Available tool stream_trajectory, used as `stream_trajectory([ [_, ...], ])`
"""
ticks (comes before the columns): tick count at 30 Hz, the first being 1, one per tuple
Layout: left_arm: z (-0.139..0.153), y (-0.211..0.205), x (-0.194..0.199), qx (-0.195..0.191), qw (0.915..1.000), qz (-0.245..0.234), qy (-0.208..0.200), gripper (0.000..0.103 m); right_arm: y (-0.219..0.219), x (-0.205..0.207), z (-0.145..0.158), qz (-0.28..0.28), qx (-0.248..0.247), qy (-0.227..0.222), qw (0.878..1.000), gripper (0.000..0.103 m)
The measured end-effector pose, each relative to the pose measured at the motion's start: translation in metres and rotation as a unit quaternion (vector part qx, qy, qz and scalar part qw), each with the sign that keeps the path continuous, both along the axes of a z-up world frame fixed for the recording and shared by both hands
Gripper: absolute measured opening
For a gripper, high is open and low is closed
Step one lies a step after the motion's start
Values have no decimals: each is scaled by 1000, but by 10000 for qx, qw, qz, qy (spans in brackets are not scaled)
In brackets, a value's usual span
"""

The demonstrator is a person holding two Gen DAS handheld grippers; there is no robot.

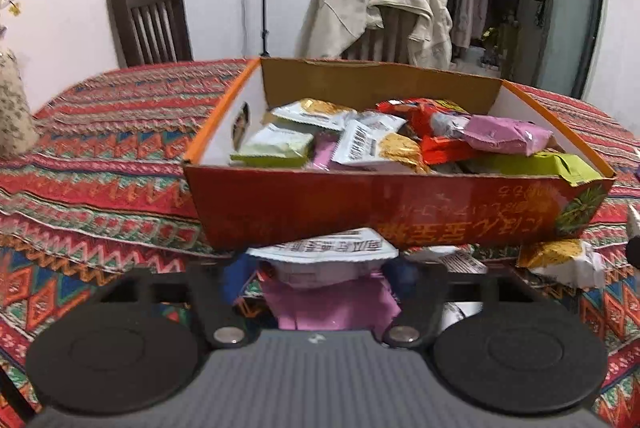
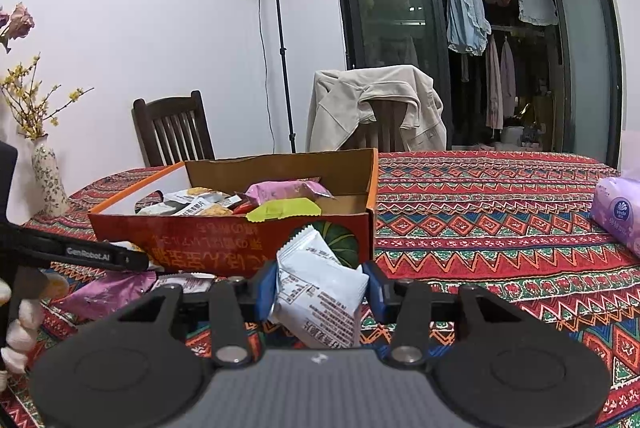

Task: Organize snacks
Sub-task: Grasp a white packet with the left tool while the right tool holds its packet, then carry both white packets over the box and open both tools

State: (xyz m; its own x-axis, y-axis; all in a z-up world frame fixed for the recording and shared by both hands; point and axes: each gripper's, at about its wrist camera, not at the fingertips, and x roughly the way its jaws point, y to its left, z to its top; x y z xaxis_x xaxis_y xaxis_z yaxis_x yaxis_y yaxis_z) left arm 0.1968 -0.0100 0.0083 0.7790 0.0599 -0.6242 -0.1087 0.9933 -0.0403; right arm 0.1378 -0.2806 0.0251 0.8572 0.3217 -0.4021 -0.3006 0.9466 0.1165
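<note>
Left wrist view showed the cardboard box (image 1: 396, 204) on the patterned surface (image 1: 100, 168) already heaped with snack packets (image 1: 376, 140); several packets still lay loose in front of it, so the sorting seemed well advanced but unfinished; the left gripper (image 1: 320, 268) had its jaws closed onto a white-and-pink packet (image 1: 324, 260), its long axis lying across the jaws; the right gripper (image 2: 320, 288) had its jaws pressed on a white packet (image 2: 320, 284), tilted, top corner pointing up toward the box.
</note>
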Motion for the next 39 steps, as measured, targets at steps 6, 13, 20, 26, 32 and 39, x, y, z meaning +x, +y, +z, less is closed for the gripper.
stream_trajectory([
  [6, 1, 3, -6, -63, 9998, 91, -137, 52, -1, 1, 0, 24, 39, 21, 10000, 45],
  [13, 9, 9, -23, -221, 9992, 97, -316, 51, -1, 3, -1, 66, 69, 4, 10000, 45],
  [20, 22, 11, -43, -288, 9980, 42, -567, 51, 4, -5, 6, 226, 45, -309, 9993, 45],
  [26, 41, 13, -54, -282, 9960, -49, -843, 51, 11, -12, 24, 241, 108, -527, 9983, 45],
  [32, 63, 11, -50, -266, 9935, -138, -1096, 51, 26, -5, 48, 310, 49, -731, 9968, 45],
  [39, 87, 9, -31, -261, 9903, -166, -1354, 51, 46, 19, 74, 321, 76, -855, 9958, 45],
])
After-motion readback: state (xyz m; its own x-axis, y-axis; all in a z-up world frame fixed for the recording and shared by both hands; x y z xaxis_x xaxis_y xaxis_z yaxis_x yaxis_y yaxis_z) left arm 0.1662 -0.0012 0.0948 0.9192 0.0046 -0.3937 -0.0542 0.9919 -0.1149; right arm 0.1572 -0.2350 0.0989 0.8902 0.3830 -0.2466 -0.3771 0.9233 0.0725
